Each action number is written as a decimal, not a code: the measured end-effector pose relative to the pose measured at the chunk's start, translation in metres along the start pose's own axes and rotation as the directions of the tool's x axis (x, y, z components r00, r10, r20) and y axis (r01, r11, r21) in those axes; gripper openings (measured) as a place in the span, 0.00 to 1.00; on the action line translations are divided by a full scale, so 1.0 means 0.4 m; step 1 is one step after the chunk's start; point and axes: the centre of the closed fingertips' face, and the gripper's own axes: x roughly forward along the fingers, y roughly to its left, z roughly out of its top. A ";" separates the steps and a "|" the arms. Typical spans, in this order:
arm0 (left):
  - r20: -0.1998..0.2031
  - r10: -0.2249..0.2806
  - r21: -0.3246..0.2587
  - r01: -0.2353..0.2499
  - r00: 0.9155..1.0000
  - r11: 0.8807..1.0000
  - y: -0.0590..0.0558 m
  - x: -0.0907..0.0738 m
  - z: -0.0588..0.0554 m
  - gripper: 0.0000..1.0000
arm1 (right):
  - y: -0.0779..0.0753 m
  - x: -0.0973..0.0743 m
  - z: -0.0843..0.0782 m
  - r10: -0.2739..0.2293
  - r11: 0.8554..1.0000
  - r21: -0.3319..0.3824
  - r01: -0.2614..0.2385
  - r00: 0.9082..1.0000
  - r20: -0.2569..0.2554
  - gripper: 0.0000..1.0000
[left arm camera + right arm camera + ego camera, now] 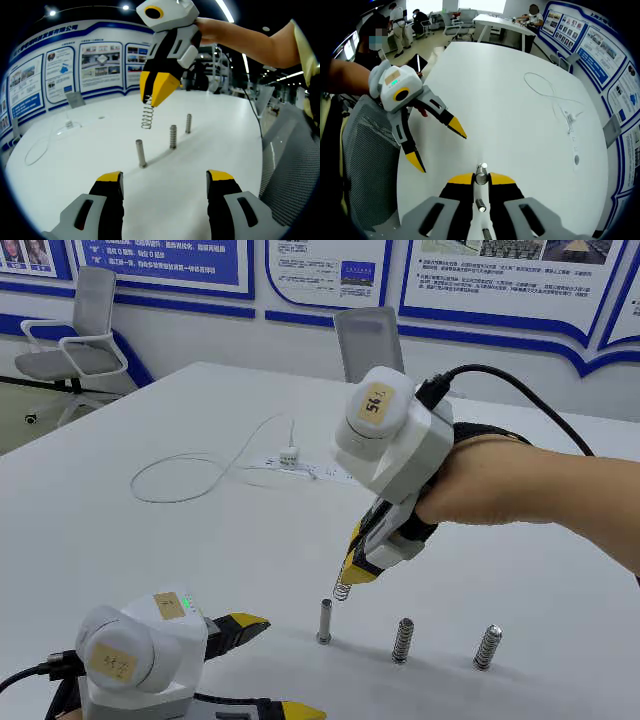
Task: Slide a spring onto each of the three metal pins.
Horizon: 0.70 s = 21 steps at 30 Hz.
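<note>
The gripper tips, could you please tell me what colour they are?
Yellow; the left gripper view shows it best, on the right gripper.

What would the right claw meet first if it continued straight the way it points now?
Probably the bare metal pin, just below the small coiled spring that the right claw holds, though depth is unclear.

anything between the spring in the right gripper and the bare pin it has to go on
Nothing visible does. The spring hangs from the right gripper just above the bare pin, with open air between them. The open left gripper stands off to one side.
</note>
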 end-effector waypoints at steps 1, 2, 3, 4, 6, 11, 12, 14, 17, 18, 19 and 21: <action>0.001 0.002 0.000 -0.002 1.000 1.000 0.001 0.000 0.000 0.69 | -0.001 0.004 0.002 0.002 1.000 0.000 -0.002 1.000 -0.002 0.12; 0.002 0.003 -0.001 -0.003 1.000 1.000 0.001 -0.001 0.002 0.69 | -0.003 0.007 0.003 0.003 1.000 0.001 -0.003 1.000 -0.003 0.12; 0.001 0.003 -0.002 -0.003 1.000 1.000 0.000 -0.002 0.002 0.69 | -0.003 0.012 0.004 0.006 1.000 0.000 -0.006 1.000 -0.006 0.12; 0.001 0.003 -0.001 -0.003 1.000 1.000 0.000 -0.002 0.002 0.69 | -0.004 0.016 0.004 0.008 1.000 0.001 -0.008 1.000 -0.009 0.12; 0.003 0.003 0.000 -0.003 1.000 1.000 -0.001 -0.002 0.003 0.70 | -0.006 0.024 0.005 0.012 1.000 0.001 -0.012 1.000 -0.015 0.12; 0.006 0.004 -0.003 -0.004 1.000 1.000 -0.002 -0.001 0.005 0.70 | -0.003 0.038 0.005 0.026 1.000 0.004 -0.026 0.999 -0.025 0.12; 0.007 0.006 -0.004 -0.006 1.000 1.000 -0.001 0.000 0.006 0.71 | -0.003 0.042 0.003 0.027 1.000 0.003 -0.027 0.999 -0.030 0.12; 0.007 0.006 -0.005 -0.006 1.000 1.000 -0.001 0.000 0.006 0.71 | -0.007 0.045 0.001 0.025 1.000 0.000 -0.025 0.999 -0.036 0.12; 0.004 0.004 -0.005 -0.004 1.000 1.000 -0.002 0.000 0.003 0.72 | -0.011 0.049 0.000 0.027 1.000 0.005 -0.027 0.999 -0.039 0.12; 0.004 0.003 -0.006 -0.003 1.000 1.000 -0.002 0.000 0.003 0.72 | -0.013 0.051 -0.002 0.029 1.000 0.009 -0.029 0.999 -0.041 0.12; 0.004 0.004 -0.007 -0.004 1.000 1.000 -0.002 0.000 0.002 0.72 | -0.013 0.052 -0.002 0.030 1.000 0.010 -0.029 0.999 -0.043 0.12; 0.003 0.005 -0.008 -0.005 1.000 1.000 -0.001 0.000 0.001 0.72 | -0.012 0.055 -0.003 0.033 0.999 0.011 -0.032 0.998 -0.047 0.12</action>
